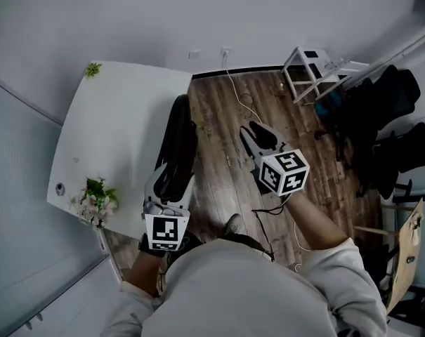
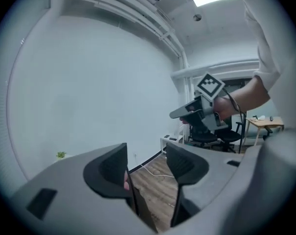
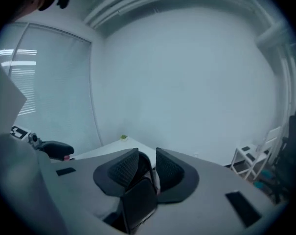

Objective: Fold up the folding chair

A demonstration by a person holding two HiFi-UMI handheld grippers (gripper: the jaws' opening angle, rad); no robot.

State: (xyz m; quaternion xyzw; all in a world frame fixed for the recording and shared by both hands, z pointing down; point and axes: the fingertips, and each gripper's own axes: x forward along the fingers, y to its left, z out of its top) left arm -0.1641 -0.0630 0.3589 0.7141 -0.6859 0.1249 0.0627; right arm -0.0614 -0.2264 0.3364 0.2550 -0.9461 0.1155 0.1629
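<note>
The black folding chair (image 1: 178, 142) stands folded flat on its edge beside the white table (image 1: 121, 132). My left gripper (image 1: 171, 181) is at the chair's near end. In the left gripper view its jaws (image 2: 145, 160) stand apart, and the chair's thin edge (image 2: 138, 207) lies against the left pad only. My right gripper (image 1: 258, 135) hovers over the wood floor, right of the chair and apart from it. Its jaws (image 3: 148, 168) are narrowly open with nothing gripped, and the chair (image 3: 138, 202) shows through the gap. It also shows raised in the left gripper view (image 2: 187, 112).
Flowers (image 1: 96, 201) and a small green plant (image 1: 93, 69) sit on the table. A white stool (image 1: 310, 69) stands by the far wall. Black office chairs (image 1: 381, 118) crowd the right side. A cable (image 1: 240, 100) runs across the floor, and a wooden board (image 1: 409, 251) leans at right.
</note>
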